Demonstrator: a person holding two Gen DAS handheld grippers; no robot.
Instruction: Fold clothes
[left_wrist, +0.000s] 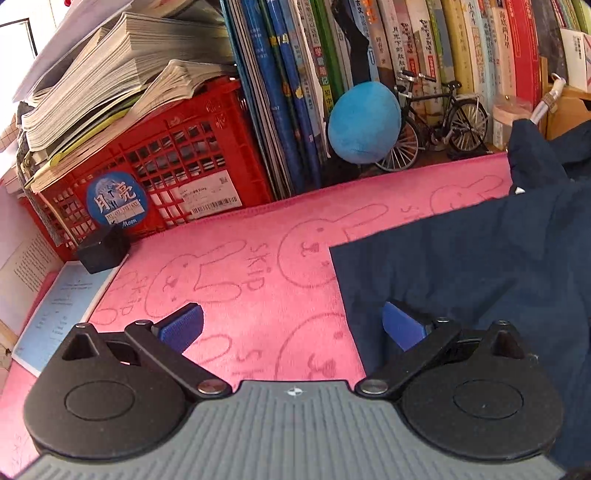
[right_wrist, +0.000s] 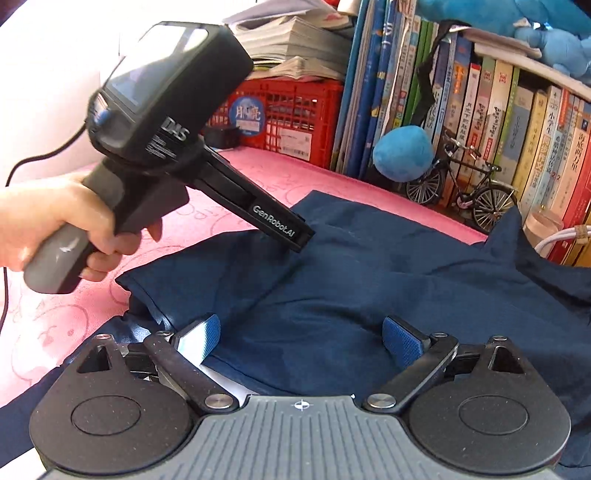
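pink towel (left_wrist: 258, 266) spread flat so there is a soft spot to fold on | dark blue shirt (right_wrist: 369, 295) lies crumpled on it, not folded yet | left gripper (left_wrist: 291, 325) tips down at shirt edge, fingers wide apart, holding nothing | right gripper (right_wrist: 301, 341) low over shirt, fingers wide apart

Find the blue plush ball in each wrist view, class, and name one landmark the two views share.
Left wrist: blue plush ball at upper centre, against the books, just left of the model bicycle.
Right wrist: ball at centre right, again left of the bicycle.
Shared landmark: the red crate.
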